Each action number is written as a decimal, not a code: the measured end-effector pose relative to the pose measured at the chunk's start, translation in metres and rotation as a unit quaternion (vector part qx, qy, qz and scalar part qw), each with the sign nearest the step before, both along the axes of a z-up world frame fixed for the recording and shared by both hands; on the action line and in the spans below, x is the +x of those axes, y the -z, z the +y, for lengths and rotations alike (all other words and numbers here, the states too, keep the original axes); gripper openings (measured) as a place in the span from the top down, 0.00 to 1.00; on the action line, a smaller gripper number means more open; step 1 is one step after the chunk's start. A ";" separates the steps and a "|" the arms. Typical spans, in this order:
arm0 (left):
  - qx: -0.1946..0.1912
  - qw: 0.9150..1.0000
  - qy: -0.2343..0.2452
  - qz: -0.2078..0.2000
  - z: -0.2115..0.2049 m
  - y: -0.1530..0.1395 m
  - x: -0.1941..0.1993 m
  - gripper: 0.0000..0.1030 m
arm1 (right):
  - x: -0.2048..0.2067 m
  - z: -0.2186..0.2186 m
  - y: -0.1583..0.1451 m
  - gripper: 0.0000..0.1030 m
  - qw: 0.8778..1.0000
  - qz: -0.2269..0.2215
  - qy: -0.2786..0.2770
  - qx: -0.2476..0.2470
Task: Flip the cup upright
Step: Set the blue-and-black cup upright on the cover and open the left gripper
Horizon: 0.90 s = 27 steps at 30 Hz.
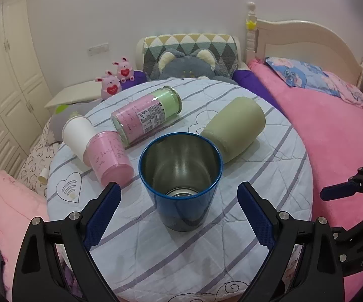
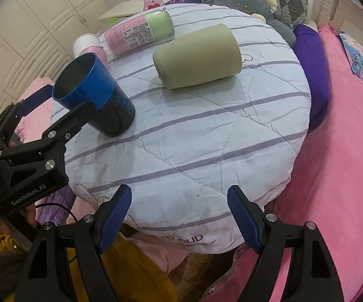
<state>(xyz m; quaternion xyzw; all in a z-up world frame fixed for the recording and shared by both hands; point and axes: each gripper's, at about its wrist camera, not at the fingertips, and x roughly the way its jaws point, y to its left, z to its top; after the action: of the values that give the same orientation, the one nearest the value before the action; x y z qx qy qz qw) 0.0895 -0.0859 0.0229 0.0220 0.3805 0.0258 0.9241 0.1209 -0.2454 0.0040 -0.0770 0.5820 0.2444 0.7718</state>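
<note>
Cup (image 1: pixel 180 180) upright on striped quilt (image 1: pixel 257 176), mouth up, steel inside and blue outside, dead ahead of left gripper (image 1: pixel 180 196), whose blue pads (image 1: pixel 103 211) stand wide apart on either side and short of its wall, gripping nothing. From left wrist view, seen straight down into mouth; from right wrist view, cup (image 2: pixel 94 95) seen from the side at far left, dark lower band with small blue marks visible, left gripper (image 2: pixel 63 103) flanking it with one finger crossing in front, contact hard to judge. Right gripper (image 2: pixel 179 216) spread wide over near quilt edge (image 2: pixel 181 151), empty. Green cup (image 1: pixel 231 130) on its side just behind, pink-green jar (image 1: pixel 147 114) lying further back, pink cup (image 1: pixel 109 157) and white cup (image 1: pixel 77 132) tipped at left. Bed (image 1: pixel 332 130) to the right, plush cat (image 1: pixel 184 65) behind
</note>
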 end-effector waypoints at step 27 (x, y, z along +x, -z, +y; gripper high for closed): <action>0.011 0.996 0.050 -0.078 0.029 0.012 -0.068 0.08 | -0.083 0.030 0.014 0.23 0.987 -0.135 0.087 0.011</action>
<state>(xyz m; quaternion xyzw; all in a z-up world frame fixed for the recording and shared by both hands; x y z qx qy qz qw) 0.0215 -0.0569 0.0111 0.0491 0.3055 -0.0149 0.9508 0.0376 -0.2151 -0.0096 -0.0503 0.4742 0.1700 0.8624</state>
